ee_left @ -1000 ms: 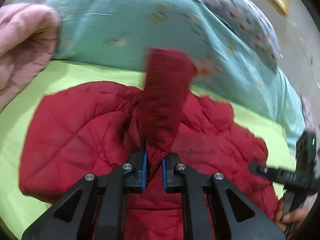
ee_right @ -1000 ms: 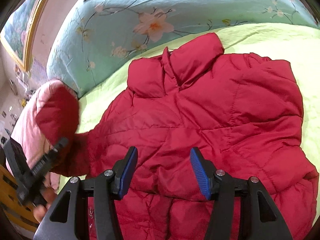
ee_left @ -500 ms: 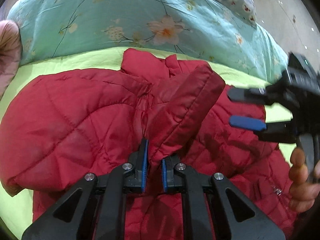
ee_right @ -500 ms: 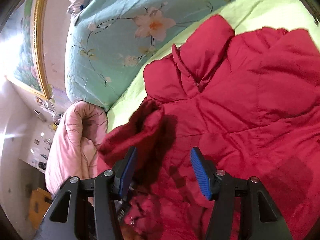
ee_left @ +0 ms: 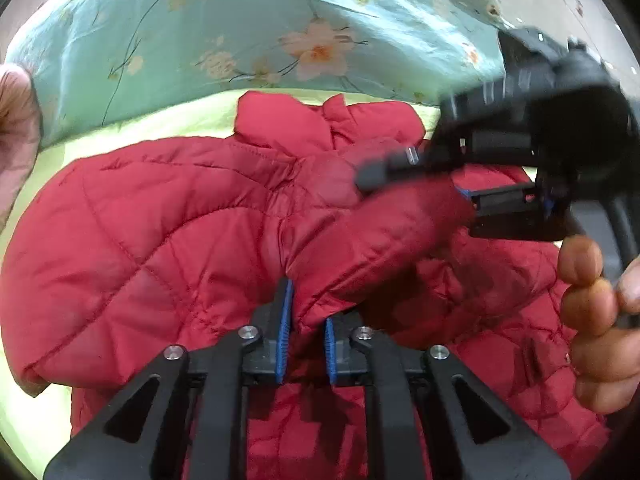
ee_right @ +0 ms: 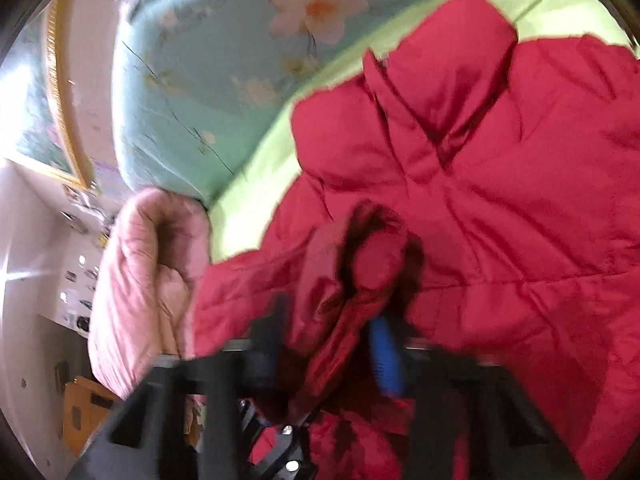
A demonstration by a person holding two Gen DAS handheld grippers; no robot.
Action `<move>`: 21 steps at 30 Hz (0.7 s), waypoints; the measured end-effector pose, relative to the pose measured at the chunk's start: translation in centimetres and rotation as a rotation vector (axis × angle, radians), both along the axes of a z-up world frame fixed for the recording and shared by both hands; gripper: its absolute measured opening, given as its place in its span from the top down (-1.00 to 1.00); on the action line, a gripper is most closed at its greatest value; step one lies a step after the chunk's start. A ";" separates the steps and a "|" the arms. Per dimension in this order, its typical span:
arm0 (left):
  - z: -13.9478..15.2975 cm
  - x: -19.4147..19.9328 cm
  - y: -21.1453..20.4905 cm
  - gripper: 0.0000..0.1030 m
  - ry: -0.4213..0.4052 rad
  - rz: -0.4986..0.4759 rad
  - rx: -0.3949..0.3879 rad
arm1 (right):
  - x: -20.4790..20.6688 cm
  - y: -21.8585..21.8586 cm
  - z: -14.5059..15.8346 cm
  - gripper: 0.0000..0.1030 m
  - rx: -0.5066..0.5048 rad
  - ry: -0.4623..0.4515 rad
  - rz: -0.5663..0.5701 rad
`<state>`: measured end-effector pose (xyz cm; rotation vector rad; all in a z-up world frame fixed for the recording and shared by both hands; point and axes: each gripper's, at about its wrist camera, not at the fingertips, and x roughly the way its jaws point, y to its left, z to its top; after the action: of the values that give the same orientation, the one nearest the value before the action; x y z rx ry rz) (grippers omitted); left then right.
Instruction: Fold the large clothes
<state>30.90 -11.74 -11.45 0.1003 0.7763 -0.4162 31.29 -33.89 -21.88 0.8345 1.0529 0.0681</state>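
Observation:
A red quilted jacket [ee_left: 168, 240] lies spread on a lime-green sheet [ee_left: 132, 128], collar toward the far side; it also fills the right wrist view [ee_right: 520, 184]. My left gripper [ee_left: 306, 332] is shut on the jacket's sleeve [ee_left: 384, 236], holding it folded across the jacket body. My right gripper [ee_left: 460, 196] reaches in from the right, its jaws around the sleeve's cuff end. In the blurred right wrist view the right gripper [ee_right: 332, 340] has the cuff [ee_right: 372, 256] between its fingers; how far the jaws have closed is unclear.
A turquoise floral duvet [ee_left: 248, 36] is piled beyond the jacket. A pink quilted garment [ee_right: 148, 276] lies at the left edge of the bed. A framed picture [ee_right: 60, 92] hangs on the wall at left.
The left gripper carried the sleeve over the jacket body and lowered it. The right gripper moved in from the right and now has its jaws around the cuff.

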 end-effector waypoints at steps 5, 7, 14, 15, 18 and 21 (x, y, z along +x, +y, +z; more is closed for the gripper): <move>1.8 -0.7 1.4 0.60 0.033 -0.046 -0.082 | -0.8 -0.1 0.7 0.80 -0.038 -0.018 0.018; 2.8 -1.3 1.8 0.47 0.030 -0.060 -0.107 | -1.3 -0.9 1.2 0.81 -0.041 -0.033 0.005; 5.4 -2.3 4.4 0.39 0.003 -0.036 -0.177 | -3.5 -5.8 3.9 0.83 -0.091 -0.074 -0.077; 5.5 -2.1 5.1 0.39 0.002 -0.014 -0.190 | -3.7 -6.2 4.3 0.83 -0.103 -0.077 -0.083; 5.9 -1.2 7.1 0.28 0.000 0.049 -0.213 | -5.0 -7.9 5.5 0.83 -0.147 -0.085 -0.100; 5.6 0.2 8.5 0.24 0.016 0.106 -0.215 | -6.2 -9.3 6.4 0.83 -0.190 -0.085 -0.119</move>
<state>31.14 -3.29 -5.90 -0.1450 0.7449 -0.3982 25.13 -43.18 -15.48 0.7145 0.9123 -0.0952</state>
